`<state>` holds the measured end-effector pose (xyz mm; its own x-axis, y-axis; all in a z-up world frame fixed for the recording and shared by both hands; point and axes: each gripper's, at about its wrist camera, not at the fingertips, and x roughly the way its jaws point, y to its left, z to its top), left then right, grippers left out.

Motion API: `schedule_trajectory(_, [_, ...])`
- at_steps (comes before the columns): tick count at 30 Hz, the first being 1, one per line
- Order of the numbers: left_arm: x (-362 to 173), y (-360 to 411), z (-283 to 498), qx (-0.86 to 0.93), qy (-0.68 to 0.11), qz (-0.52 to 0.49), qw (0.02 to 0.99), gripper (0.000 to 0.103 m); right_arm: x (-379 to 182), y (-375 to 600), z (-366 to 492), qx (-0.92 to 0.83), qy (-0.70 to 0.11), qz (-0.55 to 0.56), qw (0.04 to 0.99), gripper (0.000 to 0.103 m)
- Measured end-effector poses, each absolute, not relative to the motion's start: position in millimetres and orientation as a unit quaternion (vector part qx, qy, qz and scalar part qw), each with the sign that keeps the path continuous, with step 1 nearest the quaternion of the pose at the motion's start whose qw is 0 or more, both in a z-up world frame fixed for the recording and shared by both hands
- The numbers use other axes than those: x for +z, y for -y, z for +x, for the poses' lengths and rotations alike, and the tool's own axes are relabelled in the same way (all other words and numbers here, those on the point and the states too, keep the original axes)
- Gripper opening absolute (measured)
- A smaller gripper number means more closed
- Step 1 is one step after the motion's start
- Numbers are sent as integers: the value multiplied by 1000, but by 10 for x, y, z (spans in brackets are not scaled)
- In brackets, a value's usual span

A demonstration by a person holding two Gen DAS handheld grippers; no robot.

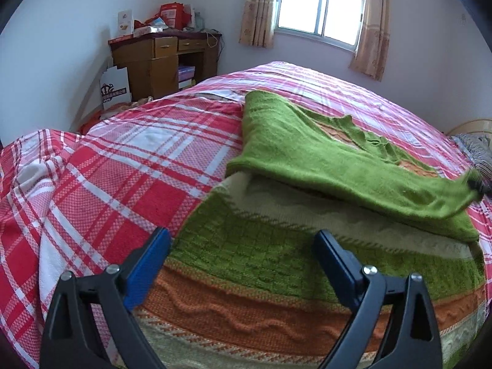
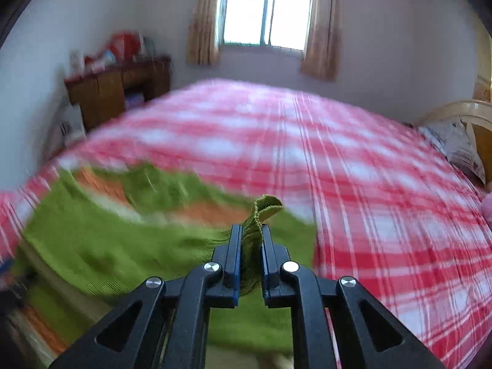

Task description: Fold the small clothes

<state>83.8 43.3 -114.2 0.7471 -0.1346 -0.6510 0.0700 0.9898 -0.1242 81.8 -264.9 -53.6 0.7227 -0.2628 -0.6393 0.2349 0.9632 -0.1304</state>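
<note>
Left gripper [image 1: 243, 246] hovering above sweater [image 1: 276, 264], jaws standing wide apart, nothing between. Right gripper [image 2: 250, 230] clamping green cuff [image 2: 259, 215], sleeve [image 1: 338, 166] hanging across sweater. Sweater lying on plaid bed [image 1: 123, 160]. Desk [image 1: 160, 61] and window [image 1: 323, 3] standing beyond sweater.

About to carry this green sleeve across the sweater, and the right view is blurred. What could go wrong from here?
1. The right gripper pinches only the ribbed cuff of the green sleeve; a fast pull could slip it out.
2. The left gripper hovers open over the sweater, pinning nothing, so the body may drag over the plaid bedspread.
</note>
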Motion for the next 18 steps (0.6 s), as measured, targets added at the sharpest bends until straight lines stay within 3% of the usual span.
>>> schedule_trajectory(4, [-1140,-438,835,-58,-353,-49,933,96,-969,2733,782,-155,-416,-22,896,26])
schedule_trajectory(7, [-1124,-428,838,-58,-357,-47,931,97,-781,2884,540,-200,-378,16,904,51])
schedule_trajectory(10, [-1081,-400,849,-35,-371,-25,928,97,-522,3051,241,-300,-328,45,894,53])
schedule_trajectory(12, [-1018,-380,827,-31,-370,-13,928,97,-382,3044,103,-272,-295,67,914,53])
schedule_trajectory(18, [-604,-268,917,-38,-318,-6,947,97,-419,2718,330,-118,-331,78,933,52])
